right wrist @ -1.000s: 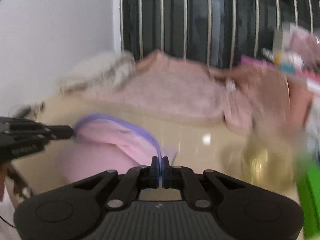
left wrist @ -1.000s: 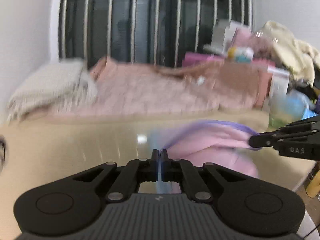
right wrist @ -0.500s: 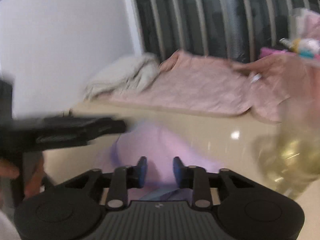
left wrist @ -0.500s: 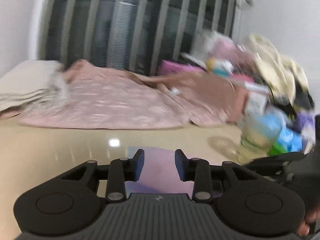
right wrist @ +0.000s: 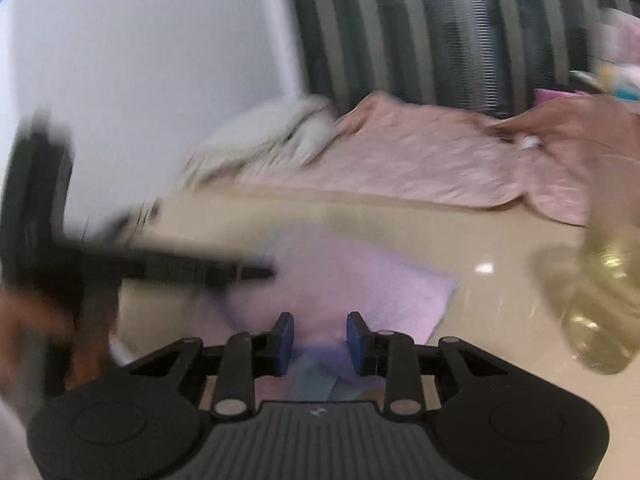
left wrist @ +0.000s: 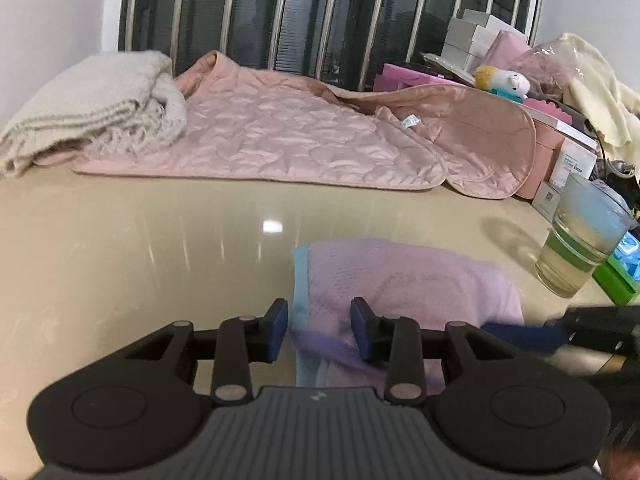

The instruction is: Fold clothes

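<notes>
Glossy beige tabletop (left wrist: pixel 120 248) fills the foreground, backed by a dark window with pale vertical bars (left wrist: pixel 280 12), a quilted pink blanket (left wrist: pixel 280 136) and a folded cream knit throw (left wrist: pixel 92 104) along the far edge. On the near part of the table lies the small pink mesh garment with lilac and pale-blue trim (left wrist: pixel 400 280), flattened into a rough rectangle. It looks very light, limp and thin, so it should slide easily on the shiny surface and sag from any single pinch; the bound trim at its near edge seems the firmest place to take hold, ideally at two corners at once. The left gripper (left wrist: pixel 319 330) has its blue pads apart, with the trimmed edge lying below and between them, unclamped. The right gripper (right wrist: pixel 320 338) has its jaws opening over the near hem, with cloth under the gap and nothing pinched. The sharp left-wrist view shows the weave, the blue edge strip, and a clear glass of yellowish liquid (left wrist: pixel 580 248) standing just beside the garment, a spill risk. The right-wrist view is blurred, yet it alone shows the garment's far right corner, the left gripper reaching across, and the person's hand (right wrist: pixel 36 320) holding it.
</notes>
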A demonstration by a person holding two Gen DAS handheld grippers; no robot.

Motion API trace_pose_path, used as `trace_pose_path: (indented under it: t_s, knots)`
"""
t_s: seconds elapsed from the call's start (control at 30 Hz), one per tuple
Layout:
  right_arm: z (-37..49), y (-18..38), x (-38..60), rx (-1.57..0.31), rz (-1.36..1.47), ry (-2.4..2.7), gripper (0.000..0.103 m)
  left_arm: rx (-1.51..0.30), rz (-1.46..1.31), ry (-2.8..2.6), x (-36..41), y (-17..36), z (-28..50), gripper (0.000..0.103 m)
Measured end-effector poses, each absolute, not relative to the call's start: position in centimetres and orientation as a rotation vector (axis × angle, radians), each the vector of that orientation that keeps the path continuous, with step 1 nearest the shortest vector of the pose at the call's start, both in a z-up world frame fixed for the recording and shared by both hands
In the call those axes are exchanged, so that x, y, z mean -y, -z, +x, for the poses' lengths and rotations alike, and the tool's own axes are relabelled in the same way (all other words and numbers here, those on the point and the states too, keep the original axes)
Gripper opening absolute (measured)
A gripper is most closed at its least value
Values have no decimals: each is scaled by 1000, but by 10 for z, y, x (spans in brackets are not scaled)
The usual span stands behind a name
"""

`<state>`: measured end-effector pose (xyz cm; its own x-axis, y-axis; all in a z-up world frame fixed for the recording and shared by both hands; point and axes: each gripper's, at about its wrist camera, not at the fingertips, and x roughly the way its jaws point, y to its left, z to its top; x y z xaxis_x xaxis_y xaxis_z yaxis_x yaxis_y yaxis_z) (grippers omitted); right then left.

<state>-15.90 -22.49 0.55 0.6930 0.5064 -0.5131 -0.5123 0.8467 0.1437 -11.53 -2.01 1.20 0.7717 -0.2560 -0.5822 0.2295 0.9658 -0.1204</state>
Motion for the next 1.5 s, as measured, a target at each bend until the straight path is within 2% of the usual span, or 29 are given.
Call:
trace_pose_path:
  t_s: [0.07, 0.13, 0.23, 0.4, 0.6, 0.7, 0.97, 1.0, 1.03, 1.1, 1.27, 1.3, 1.37, 1.43, 1.47, 1.5]
  knots:
    - [-170, -4, 222, -530, -79, -587, 32, -607, -27, 277, 23, -18, -120, 40]
    - [-172, -9, 224, -546, -69, -583, 35, -576, -9, 313, 27, -23, -123, 49]
    - [-172, -24, 229, -536, -20, -565, 39, -586, 24, 363, 43, -12, -119, 49]
    - [-162, -23, 239, -520, 1, -457, 38, -585, 28, 323, 45, 0, -128, 49]
    - [-126, -21, 236, -530, 167, -445, 38, -600, 32, 315, 45, 0, -140, 49]
    - [-118, -5, 218, -594, 92, -409, 33, -622, 55, 307, 44, -5, -143, 49]
    - [-139, 9, 217, -491, 38, -419, 33, -588, -87, 329, 33, -34, -109, 49]
    - [-140, 10, 217, -480, 29, -420, 33, -611, -66, 321, 39, -28, -99, 47]
    - [-141, 9, 216, -475, 20, -418, 33, -635, -44, 313, 44, -22, -89, 41]
    - [-144, 7, 214, -473, 3, -405, 33, -644, -12, 299, 50, -7, -86, 38]
    - [-170, -4, 236, -430, 155, -418, 34, -611, -22, 280, 43, 3, -95, 39]
    - [-176, -2, 236, -418, 167, -447, 38, -610, -24, 279, 42, 3, -96, 39]
    - [-182, 12, 224, -456, 85, -476, 39, -615, -39, 275, 39, 2, -96, 39]
    - [-194, 22, 216, -383, -7, -451, 40, -625, -77, 265, 32, 0, -97, 40]
    - [-196, 23, 215, -370, -18, -449, 40, -628, -102, 257, 27, -1, -98, 42]
    - [-195, 21, 217, -381, -3, -451, 40, -625, -126, 240, 21, -1, -101, 50]
